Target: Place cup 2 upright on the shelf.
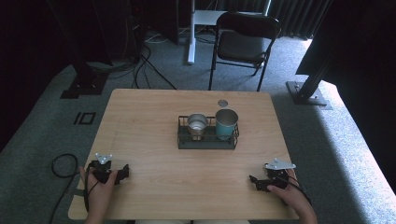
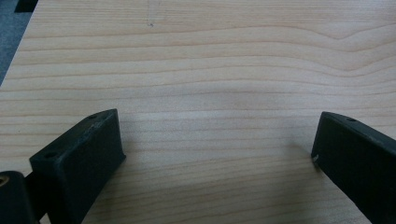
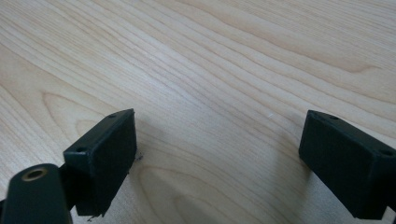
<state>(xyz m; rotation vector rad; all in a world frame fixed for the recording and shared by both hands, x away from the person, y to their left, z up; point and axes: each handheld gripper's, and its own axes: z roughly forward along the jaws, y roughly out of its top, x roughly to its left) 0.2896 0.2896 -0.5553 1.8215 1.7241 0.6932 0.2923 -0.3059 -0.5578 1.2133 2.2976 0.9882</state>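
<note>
A black wire basket (image 1: 207, 140) stands at the middle of the wooden table (image 1: 154, 112). In it stand a silver metal cup (image 1: 197, 124) on the left and a taller teal cup (image 1: 226, 122) on the right. My left gripper (image 1: 125, 171) rests at the near left of the table, held by a hand. My right gripper (image 1: 253, 181) rests at the near right. In each gripper view the two black jaws stand wide apart over bare wood: left gripper (image 2: 217, 140), right gripper (image 3: 219, 140). Both are open and hold nothing.
A small round silver lid (image 1: 222, 103) lies on the table just behind the basket. A black folding chair (image 1: 245, 42) stands beyond the far edge. Cables run over the carpet at the left, and dark stand feet (image 1: 308, 93) sit at both far corners.
</note>
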